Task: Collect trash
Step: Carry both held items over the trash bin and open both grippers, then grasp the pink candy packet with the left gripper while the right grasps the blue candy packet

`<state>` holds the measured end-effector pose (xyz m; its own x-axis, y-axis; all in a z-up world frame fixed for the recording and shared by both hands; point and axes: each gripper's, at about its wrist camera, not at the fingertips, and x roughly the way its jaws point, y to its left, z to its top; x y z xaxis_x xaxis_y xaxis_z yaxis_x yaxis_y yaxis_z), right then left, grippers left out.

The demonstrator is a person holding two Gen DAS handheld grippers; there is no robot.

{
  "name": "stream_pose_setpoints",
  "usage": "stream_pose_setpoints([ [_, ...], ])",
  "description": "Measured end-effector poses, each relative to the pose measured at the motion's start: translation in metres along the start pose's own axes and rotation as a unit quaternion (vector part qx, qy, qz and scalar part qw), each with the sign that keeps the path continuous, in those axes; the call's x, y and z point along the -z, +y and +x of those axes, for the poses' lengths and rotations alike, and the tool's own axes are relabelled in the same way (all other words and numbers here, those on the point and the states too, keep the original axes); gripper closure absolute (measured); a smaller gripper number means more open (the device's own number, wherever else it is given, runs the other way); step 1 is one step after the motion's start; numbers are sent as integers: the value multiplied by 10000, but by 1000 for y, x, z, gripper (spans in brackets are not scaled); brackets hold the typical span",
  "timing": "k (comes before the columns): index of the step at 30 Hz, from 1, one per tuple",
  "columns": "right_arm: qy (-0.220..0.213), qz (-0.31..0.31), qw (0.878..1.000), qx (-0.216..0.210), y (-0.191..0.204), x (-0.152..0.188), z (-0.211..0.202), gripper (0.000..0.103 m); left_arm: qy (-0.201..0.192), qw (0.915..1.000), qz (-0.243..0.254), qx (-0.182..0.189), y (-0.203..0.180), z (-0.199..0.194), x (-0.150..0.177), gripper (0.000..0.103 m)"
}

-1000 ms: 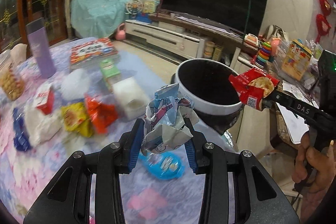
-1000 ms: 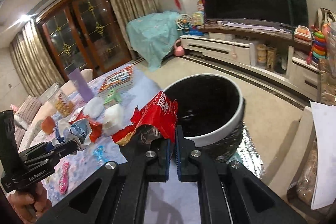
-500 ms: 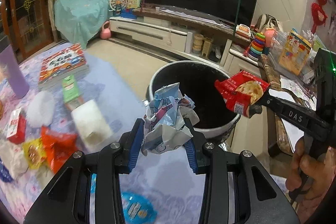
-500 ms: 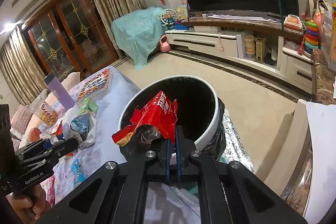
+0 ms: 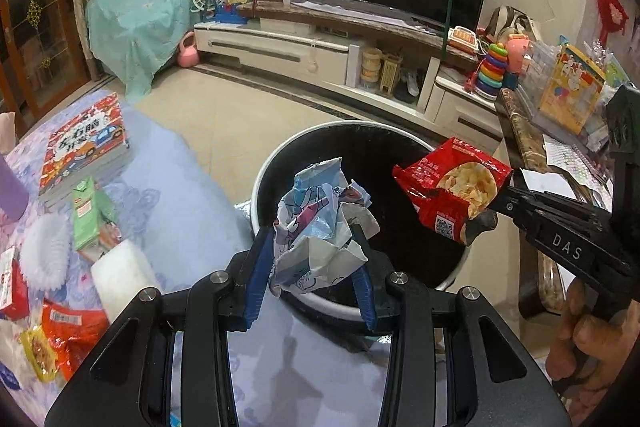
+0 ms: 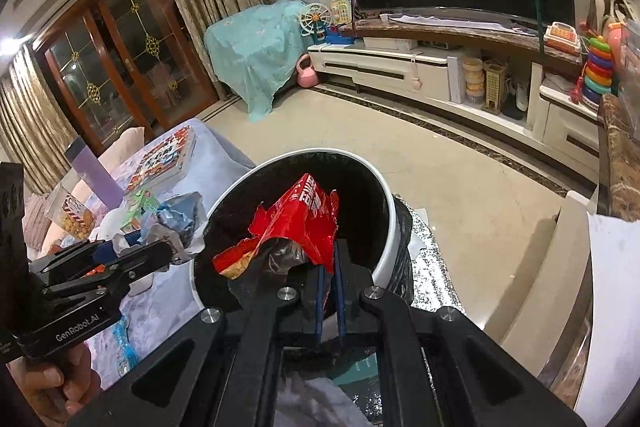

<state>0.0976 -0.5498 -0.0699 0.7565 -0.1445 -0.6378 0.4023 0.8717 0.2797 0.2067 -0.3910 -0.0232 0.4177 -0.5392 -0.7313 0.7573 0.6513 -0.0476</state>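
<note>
The worktop (image 5: 192,195), covered with a pale floral cloth, fills the left side of the left wrist view and carries a scatter of things. Just off its edge stands the round bin (image 5: 280,163), white-rimmed and lined with a black bag, its mouth open toward both cameras. On the worktop's far side lies a picture book (image 5: 86,143) with a car on the cover, and nearer in are a green carton (image 5: 86,215), a white foam block (image 5: 120,275), a white fluffy pad (image 5: 44,247) and red and yellow snack wrappers (image 5: 60,331).

The left claw (image 5: 316,251) is clamped part-way on a crumpled blue-and-white wrapper (image 5: 320,227), its blue pads pressing the wrapper's sides; the wrapper hangs over the near rim of the bin. In the right wrist view the same wrapper shows beside the bin's left rim (image 6: 176,219).

The right claw (image 6: 330,267) is squeezed almost fully together on a red chip bag (image 6: 308,219), which stands up from the pads above the bin's black interior. From the left wrist view the bag (image 5: 452,191) hovers over the bin's right side, and a hand (image 5: 592,331) grips the claw's handle.
</note>
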Motion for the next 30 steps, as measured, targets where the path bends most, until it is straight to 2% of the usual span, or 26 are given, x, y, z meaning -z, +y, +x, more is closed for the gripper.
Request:
stream_pose_setpoints([
  [6,166,-126,9997,106,1,-5,13,96,146,9999,-11,61,-1,17,-3,67],
  [9,272,-164,9994,163,0,-6,20,94,222,9997,-3,51,-1,26,-5,63],
  [11,328,-195,9991,189,-1,-7,25,94,253,9996,-12,78,-2,28,-6,56],
  [12,356,-214,9990,186,-2,-8,27,94,252,9997,1,68,-2,28,-6,47],
  [14,398,-223,9987,221,-3,-10,30,93,171,9998,71,72,-5,25,-5,40],
  [16,435,-210,9986,206,-4,-11,31,90,126,9998,163,33,-8,21,-4,28],
  [17,444,-198,9986,206,-4,-11,31,79,104,9998,178,9,-9,20,-3,26],
  [18,443,-181,9986,215,-5,-12,31,63,87,9998,172,17,-9,18,-2,26],
  [19,423,-157,9987,222,-6,-11,30,56,76,9999,136,43,-7,15,-1,26],
  [20,400,-137,9989,202,-5,-11,28,52,61,9999,101,51,-6,12,1,26],
  [26,153,-7,9999,4,-1,-8,4,50,-79,9997,-246,24,14,-22,31,25],
  [28,33,7,10000,-66,5,-2,-8,43,-147,9993,-352,-37,20,-37,46,22],
  [30,-86,24,9999,-141,12,5,-18,27,-192,9985,-498,-88,28,-54,66,21],
])
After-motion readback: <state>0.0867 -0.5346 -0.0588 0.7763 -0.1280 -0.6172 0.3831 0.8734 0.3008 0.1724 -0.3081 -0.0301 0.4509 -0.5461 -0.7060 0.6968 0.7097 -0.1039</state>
